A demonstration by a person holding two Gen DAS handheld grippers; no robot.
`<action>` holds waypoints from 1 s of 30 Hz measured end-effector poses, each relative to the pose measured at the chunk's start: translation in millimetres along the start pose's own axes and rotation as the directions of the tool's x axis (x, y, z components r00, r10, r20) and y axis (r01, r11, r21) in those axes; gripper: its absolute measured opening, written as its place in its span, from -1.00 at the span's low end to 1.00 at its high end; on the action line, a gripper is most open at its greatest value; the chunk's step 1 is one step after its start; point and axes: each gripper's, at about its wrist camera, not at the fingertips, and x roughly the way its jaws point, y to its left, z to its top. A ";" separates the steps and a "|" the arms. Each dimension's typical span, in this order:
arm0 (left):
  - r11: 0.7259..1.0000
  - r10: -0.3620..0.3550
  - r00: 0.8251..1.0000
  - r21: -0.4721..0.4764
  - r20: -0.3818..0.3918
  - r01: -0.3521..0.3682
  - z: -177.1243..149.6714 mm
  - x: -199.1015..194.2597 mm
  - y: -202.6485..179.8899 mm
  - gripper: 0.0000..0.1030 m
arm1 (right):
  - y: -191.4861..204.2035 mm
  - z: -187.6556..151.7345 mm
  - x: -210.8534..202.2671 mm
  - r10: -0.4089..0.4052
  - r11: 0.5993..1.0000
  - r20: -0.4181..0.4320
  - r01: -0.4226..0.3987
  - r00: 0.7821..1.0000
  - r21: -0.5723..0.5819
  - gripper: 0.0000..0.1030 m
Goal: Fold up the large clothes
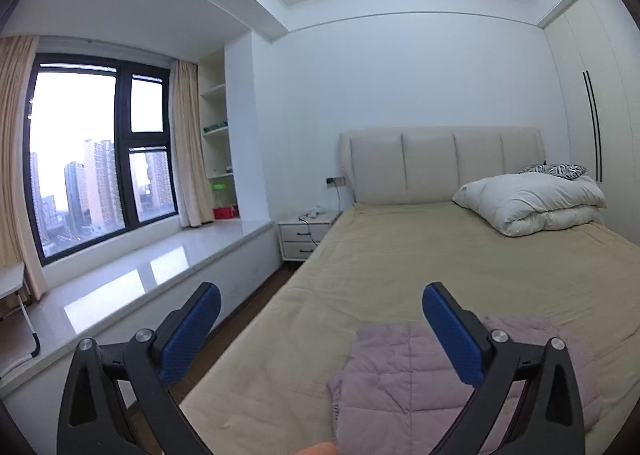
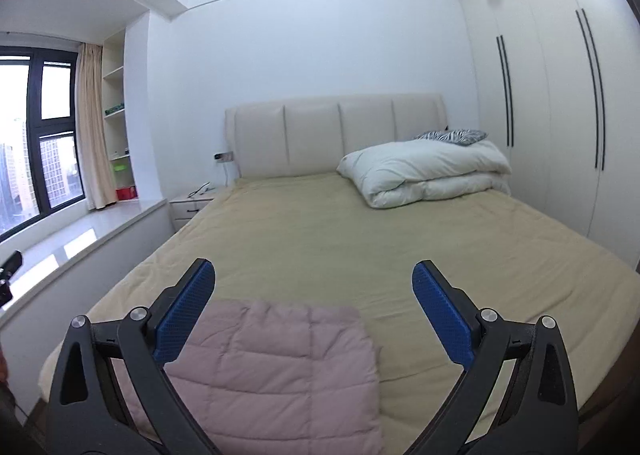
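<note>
Right now your left gripper and your right gripper both hang above the near end of the bed with jaws spread wide and nothing between the blue, dimpled pads. Below them lies the pink quilted garment, puffy and stitched into soft rectangular panels, folded into a rough rectangle on the smooth tan bedcover near the foot of the bed. Further off, a plump white duvet sits folded by the padded cream headboard, with a zebra-striped pillow behind it.
</note>
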 end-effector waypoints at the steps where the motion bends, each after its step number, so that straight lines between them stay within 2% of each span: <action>1: 1.000 -0.026 0.999 -0.017 -0.032 0.025 0.5 -0.3 -2.2 1.00 | 10.9 2.5 2.4 0.003 1.000 -0.043 -0.003 0.999 -0.001 0.96; 4: 0.998 -0.057 0.981 -0.035 -0.184 0.052 -8.2 11.1 -14.3 1.00 | 32.2 -6.1 0.3 -0.027 0.999 -0.183 0.020 0.983 -0.039 0.96; 6: 0.997 -0.074 0.953 -0.043 -0.294 0.064 -22.2 26.3 -23.9 1.00 | 47.5 -14.7 4.8 -0.039 0.998 -0.249 0.027 0.968 -0.051 0.96; 8: 0.996 -0.093 0.914 -0.051 -0.396 0.079 -39.4 40.7 -34.0 1.00 | 62.0 -23.6 11.9 -0.046 0.998 -0.278 0.033 0.959 -0.049 0.96; 10: 0.994 -0.107 0.881 -0.058 -0.461 0.090 -53.4 47.8 -40.5 1.00 | 63.9 -36.9 8.3 -0.042 0.999 -0.316 0.032 0.948 -0.038 0.96; 12: 0.993 -0.118 0.863 -0.056 -0.492 0.104 -63.0 48.4 -45.0 1.00 | 60.7 -48.9 14.4 -0.038 0.999 -0.363 0.033 0.931 -0.021 0.96; 17: 0.992 -0.119 0.853 -0.031 -0.508 0.120 -69.8 43.1 -50.8 1.00 | 51.9 -82.0 36.9 -0.061 0.998 -0.449 0.057 0.891 -0.022 0.96; 23: 0.992 -0.115 0.834 -0.022 -0.540 0.122 -77.9 48.7 -54.9 1.00 | 53.3 -85.7 41.7 -0.089 0.996 -0.450 0.069 0.889 -0.060 0.96; 30: 0.994 -0.098 0.821 -0.008 -0.562 0.112 -85.6 52.4 -54.7 1.00 | 53.1 -95.0 51.1 -0.096 0.995 -0.489 0.064 0.867 -0.082 0.96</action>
